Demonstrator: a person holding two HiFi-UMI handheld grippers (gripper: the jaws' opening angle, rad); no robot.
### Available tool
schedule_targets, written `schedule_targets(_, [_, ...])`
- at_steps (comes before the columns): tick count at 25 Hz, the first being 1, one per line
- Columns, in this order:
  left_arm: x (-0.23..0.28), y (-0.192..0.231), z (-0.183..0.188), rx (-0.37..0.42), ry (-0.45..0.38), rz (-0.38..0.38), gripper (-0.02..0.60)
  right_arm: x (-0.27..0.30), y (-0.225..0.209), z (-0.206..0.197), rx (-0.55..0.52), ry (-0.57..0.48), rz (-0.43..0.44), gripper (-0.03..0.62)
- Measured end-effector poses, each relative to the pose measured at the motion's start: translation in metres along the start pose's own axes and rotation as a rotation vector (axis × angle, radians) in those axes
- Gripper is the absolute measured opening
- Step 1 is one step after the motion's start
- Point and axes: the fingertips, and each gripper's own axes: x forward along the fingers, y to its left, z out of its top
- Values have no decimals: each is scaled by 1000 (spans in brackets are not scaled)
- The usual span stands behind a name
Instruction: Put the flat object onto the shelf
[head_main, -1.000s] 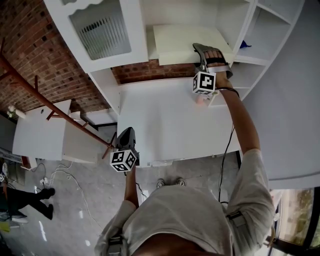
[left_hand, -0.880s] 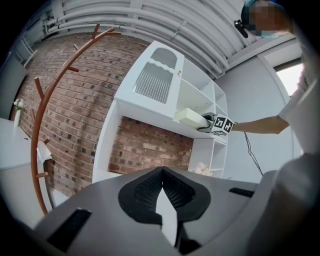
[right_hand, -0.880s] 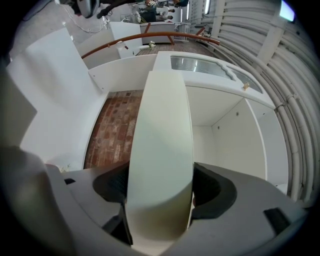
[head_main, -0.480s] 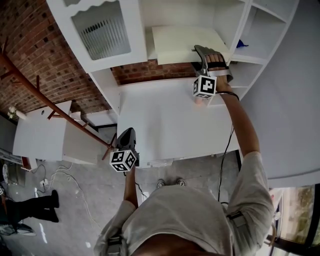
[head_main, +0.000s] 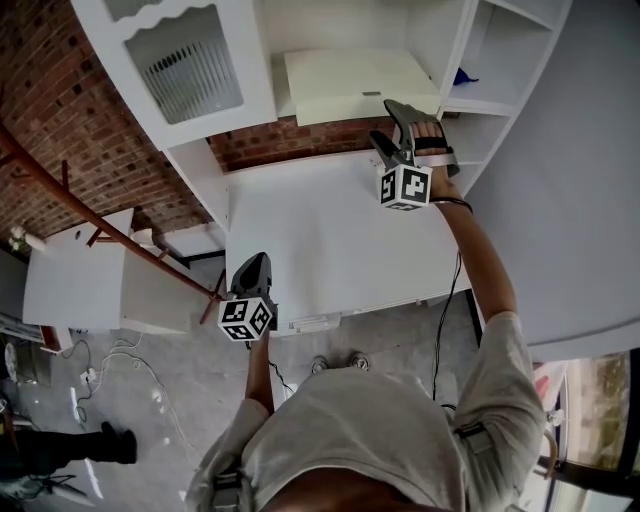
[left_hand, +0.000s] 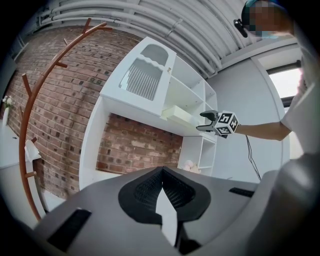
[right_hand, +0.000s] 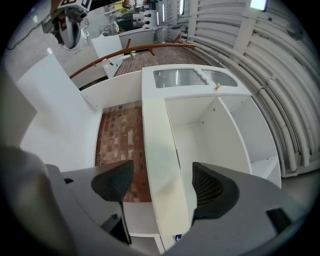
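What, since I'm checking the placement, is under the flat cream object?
The flat cream object lies on the white shelf; a bare strip shows beside it. Lower down are the brick wall and white tabletop. The shelf surface directly beneath is covered, so contact cannot be checked.

No words, numbers or brand names could be read in any view. The only signs were black-and-white square marker patterns on the left cube and the right cube, and these held no letters or digits.
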Motion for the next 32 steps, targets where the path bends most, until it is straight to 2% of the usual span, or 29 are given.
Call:
schedule_targets(10, [-2, 0, 0, 0, -1, 6, 12, -7, 2, 12, 273, -77, -19, 356])
schedule_targets(14, [-5, 2, 0, 0, -1, 13, 12, -8, -3, 18, 478, -103, -10, 346])
schedule_targets(16, [-6, 4, 0, -2, -3, 17, 12, -11, -12, 20, 617, -112, -11, 305])
schedule_targets(18, [-6, 4, 0, -3, -4, 18, 12, -13, -21, 21, 731, -119, -24, 228])
schedule_targets(20, [-5, 4, 0, -3, -4, 17, 12, -13, -25, 19, 804, -120, -34, 171])
schedule_targets(25, [-4, 3, -1, -2, -3, 16, 12, -10, -22, 8, 974, -68, -34, 75])
schedule_targets(29, [-4, 5, 0, -4, -4, 21, 12, -4, -18, -3, 1125, -52, -18, 51])
schedule_targets(32, [-3, 5, 0, -6, -6, 22, 12, 0, -16, -4, 1133, -48, -17, 48])
